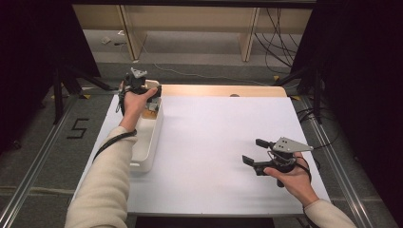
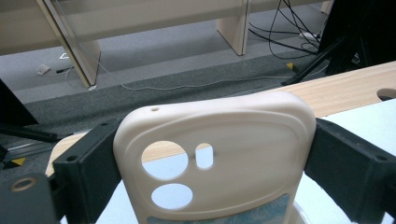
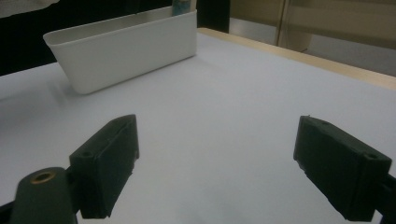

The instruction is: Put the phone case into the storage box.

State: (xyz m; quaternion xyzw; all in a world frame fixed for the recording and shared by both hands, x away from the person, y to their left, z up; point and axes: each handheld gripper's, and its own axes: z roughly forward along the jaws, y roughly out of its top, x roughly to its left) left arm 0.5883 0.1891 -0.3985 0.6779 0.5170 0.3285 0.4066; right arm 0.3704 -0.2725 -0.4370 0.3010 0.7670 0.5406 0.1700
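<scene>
Tongs (image 2: pixel 215 154) clamping smooth beige phone case (image 2: pixel 219 154)

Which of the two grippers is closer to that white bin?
Left. The left gripper hangs over the white bin's far end, shut on a beige phone case; the right gripper sits open across the table.

Phone case (image 2: pixel 219 154) cut off by the bottom edge in the left gripper view. White bin (image 1: pixel 149 137) near the table's left edge partly hidden behind the forearm; contents unclear.
</scene>
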